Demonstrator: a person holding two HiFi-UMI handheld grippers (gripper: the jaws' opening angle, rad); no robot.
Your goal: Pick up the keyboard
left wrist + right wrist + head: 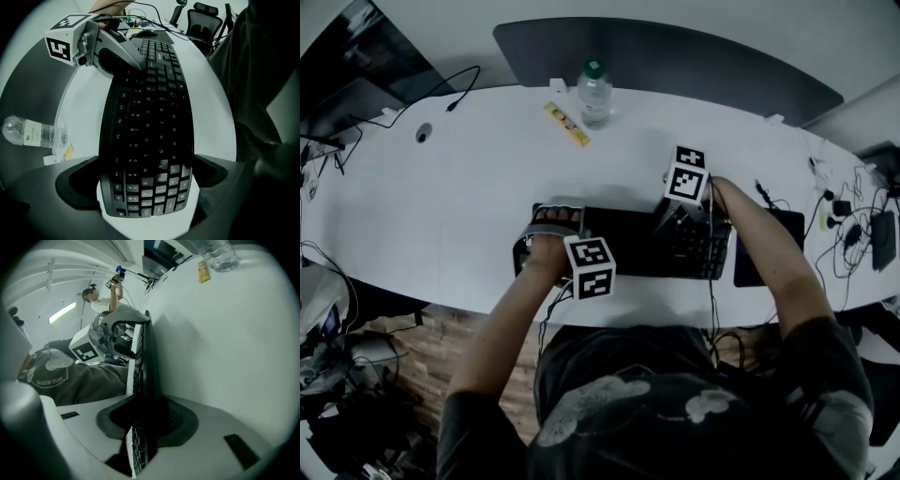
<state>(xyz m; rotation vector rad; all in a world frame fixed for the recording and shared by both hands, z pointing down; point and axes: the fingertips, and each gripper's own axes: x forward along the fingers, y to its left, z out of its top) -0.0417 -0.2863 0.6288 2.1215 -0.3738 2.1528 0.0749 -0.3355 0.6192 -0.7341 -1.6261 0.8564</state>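
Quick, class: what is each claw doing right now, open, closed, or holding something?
Left claw: closed on the left end of the black plastic computer keyboard.
Right claw: closed on the keyboard's right end, across its thin edge.

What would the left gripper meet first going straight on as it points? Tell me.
The keyboard: its end lies between the left gripper's jaws, with the white table seemingly right beneath.

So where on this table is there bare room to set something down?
Free: the wide stretch of table left of the keyboard, and the strip between keyboard and water bottle. Crowded: the right end, with the mouse pad and cables.
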